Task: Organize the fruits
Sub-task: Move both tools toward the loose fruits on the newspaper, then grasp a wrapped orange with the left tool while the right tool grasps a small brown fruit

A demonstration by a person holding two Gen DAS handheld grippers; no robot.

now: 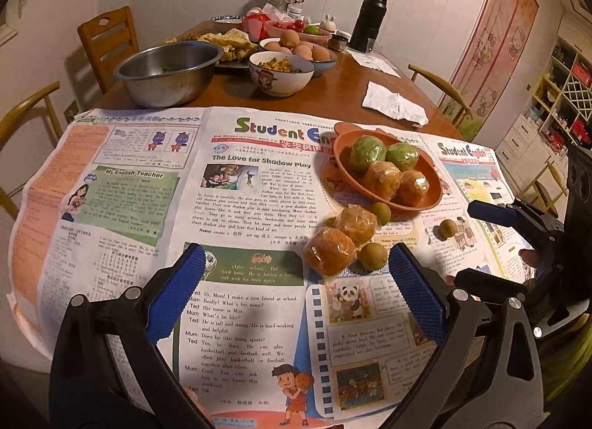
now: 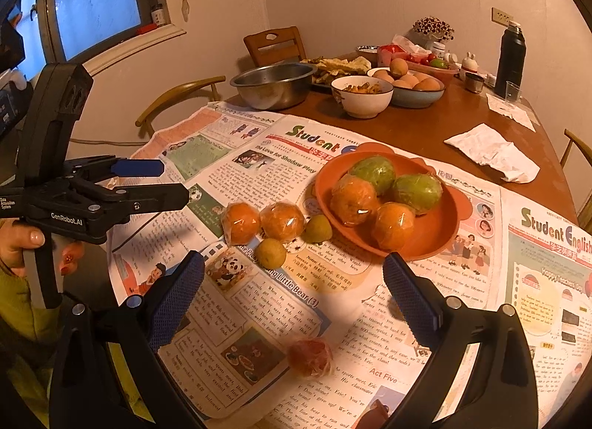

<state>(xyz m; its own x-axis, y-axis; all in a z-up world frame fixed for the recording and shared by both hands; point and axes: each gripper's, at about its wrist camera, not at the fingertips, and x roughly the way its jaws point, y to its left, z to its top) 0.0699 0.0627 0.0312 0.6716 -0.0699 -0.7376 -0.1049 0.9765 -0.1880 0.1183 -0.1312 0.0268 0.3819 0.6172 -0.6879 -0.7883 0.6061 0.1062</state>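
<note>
Four wrapped fruits (image 2: 381, 199) are held in the orange plate (image 2: 436, 229) on the newspaper-covered desk (image 2: 425, 125); two wrapped oranges (image 2: 262, 222) lie left of it. Both grippers' fingers (image 1: 414, 292) (image 2: 410, 296) are spread wide, empty.

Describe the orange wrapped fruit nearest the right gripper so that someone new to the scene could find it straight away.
Start at the orange plate on the newspaper and come toward the right gripper. A wrapped orange fruit lies alone on the page below its open fingers. The other two loose wrapped oranges sit side by side left of the plate; this one has no neighbour.
</note>
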